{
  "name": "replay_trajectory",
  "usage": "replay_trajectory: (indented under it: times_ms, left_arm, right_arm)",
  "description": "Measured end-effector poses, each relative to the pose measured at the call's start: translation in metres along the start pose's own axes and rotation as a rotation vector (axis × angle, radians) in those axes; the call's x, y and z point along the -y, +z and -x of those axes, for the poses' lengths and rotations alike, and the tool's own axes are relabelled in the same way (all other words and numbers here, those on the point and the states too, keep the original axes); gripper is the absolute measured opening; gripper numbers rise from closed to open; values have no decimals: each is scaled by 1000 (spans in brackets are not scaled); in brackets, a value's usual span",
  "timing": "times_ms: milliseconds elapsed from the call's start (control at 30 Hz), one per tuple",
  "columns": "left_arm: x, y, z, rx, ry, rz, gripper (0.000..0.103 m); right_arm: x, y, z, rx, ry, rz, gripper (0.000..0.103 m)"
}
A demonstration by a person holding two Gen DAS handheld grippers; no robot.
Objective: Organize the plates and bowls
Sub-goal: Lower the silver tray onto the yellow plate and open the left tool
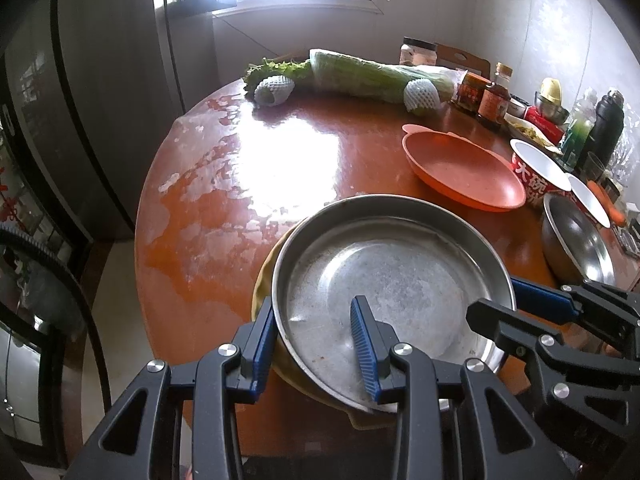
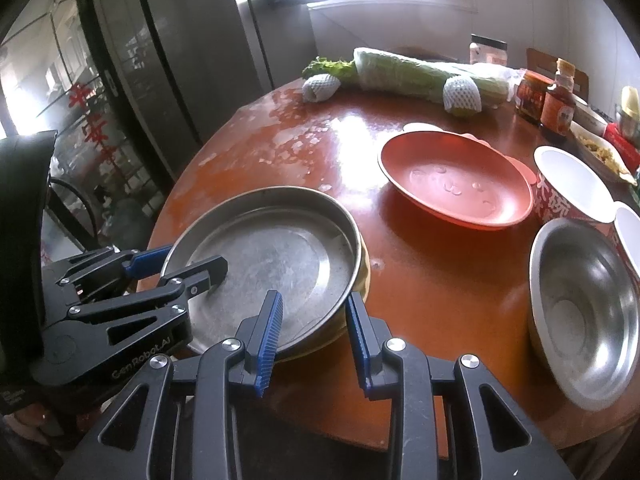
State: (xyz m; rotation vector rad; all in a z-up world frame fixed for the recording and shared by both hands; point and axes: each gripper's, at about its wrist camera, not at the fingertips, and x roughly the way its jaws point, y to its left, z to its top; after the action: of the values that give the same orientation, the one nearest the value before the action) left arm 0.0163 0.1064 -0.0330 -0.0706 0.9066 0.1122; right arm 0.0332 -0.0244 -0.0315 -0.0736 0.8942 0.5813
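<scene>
A round steel pan [image 1: 400, 264] [image 2: 272, 252] rests, slightly tilted, on a yellow plate [image 1: 262, 280] [image 2: 362, 272] at the near edge of the round table. My left gripper [image 1: 314, 308] [image 2: 192, 258] is shut on the pan's near-left rim, one finger inside and one outside. On the near-right rim my right gripper [image 2: 314, 298] [image 1: 496, 300] is shut the same way. An orange plate [image 2: 456, 184] [image 1: 464, 172] lies beyond. To the right stand a steel bowl [image 2: 580, 308] [image 1: 576, 248] and two red-and-white bowls [image 2: 572, 184] [image 1: 540, 172].
A wrapped cabbage [image 2: 420, 72] and two foam-netted fruits [image 2: 462, 94] lie at the table's far side. Jars and sauce bottles [image 2: 560, 108] crowd the far right, with a black flask [image 1: 608, 128]. A grey fridge [image 2: 192, 60] stands left of the brown table [image 2: 280, 152].
</scene>
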Motion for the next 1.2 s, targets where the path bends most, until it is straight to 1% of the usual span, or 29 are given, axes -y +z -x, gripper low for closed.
replay_trajectory:
  times_ms: [567, 700, 1000, 1200]
  left_arm:
    - [-1, 26, -23, 15, 0, -8, 36]
    - [-2, 28, -25, 20, 1, -8, 36]
    - [-6, 29, -24, 16, -25, 10, 37]
    - [-6, 29, -23, 11, -21, 14, 37]
  right_arm:
    - [11, 23, -18, 23, -26, -7, 34]
    - [11, 27, -23, 34, -41, 7, 34]
    - [12, 29, -26, 46, -41, 7, 35]
    - [7, 28, -23, 52, -55, 25, 35]
